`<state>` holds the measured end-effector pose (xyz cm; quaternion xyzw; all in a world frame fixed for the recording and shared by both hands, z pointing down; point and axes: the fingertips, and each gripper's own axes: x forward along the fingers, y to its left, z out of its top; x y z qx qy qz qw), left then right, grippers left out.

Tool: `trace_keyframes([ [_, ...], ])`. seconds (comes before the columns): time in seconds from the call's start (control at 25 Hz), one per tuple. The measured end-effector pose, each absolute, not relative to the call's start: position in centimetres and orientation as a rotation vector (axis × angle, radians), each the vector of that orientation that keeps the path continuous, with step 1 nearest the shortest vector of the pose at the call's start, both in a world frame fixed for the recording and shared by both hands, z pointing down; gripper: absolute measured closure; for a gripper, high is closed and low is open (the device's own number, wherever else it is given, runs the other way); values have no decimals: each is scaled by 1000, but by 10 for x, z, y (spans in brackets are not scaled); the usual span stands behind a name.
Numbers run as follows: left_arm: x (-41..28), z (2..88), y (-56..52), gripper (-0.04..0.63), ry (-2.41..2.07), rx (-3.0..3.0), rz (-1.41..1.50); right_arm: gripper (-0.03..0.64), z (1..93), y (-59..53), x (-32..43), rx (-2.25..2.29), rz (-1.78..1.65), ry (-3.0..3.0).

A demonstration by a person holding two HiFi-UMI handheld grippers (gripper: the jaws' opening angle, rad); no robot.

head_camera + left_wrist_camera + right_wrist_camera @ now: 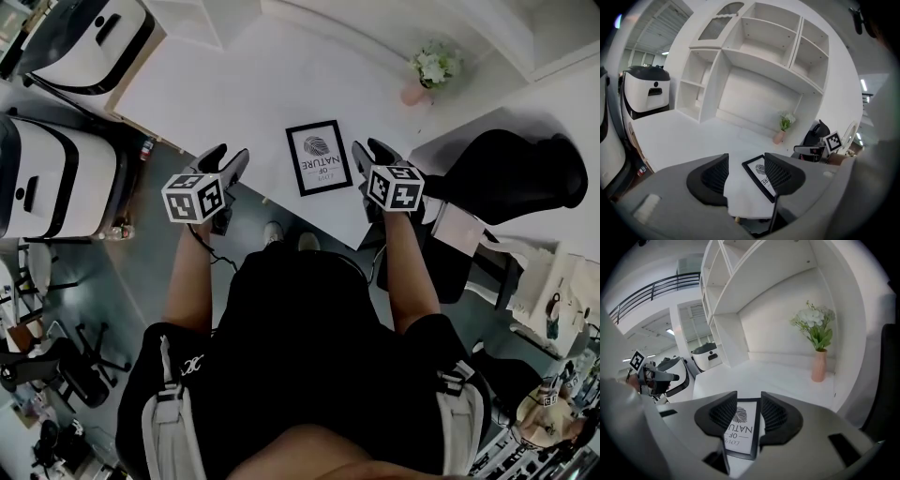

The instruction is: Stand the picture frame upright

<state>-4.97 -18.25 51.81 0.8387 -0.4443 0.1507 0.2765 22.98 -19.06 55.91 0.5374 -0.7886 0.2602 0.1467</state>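
A black-framed picture (319, 157) with a white print lies flat near the front edge of the white table (234, 84). My left gripper (228, 161) hovers open just left of the frame, with nothing between its jaws. My right gripper (373, 156) hangs open just right of the frame, also holding nothing. In the left gripper view the picture frame (758, 174) shows beyond the right jaw, and the left gripper (746, 172) is open. Seen from the right gripper view, the picture frame (742, 426) lies past the open right gripper (748, 414).
A pink vase with white flowers (429, 73) stands at the table's back right. White shelving (754, 61) rises behind the table. A black chair (516, 178) sits at the right, and white-and-black machines (56, 159) stand at the left.
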Motion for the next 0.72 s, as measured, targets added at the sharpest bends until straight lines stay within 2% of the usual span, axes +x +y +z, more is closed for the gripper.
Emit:
trace_keyframes([
  [0.32,-47,574,-173,359,-987,2196,504,472,620,-196,219,1399,886,-2152],
  [0.72,-39,608,-174,359,-914,2102,476,474,680,-212,212,1258,913,-1978],
])
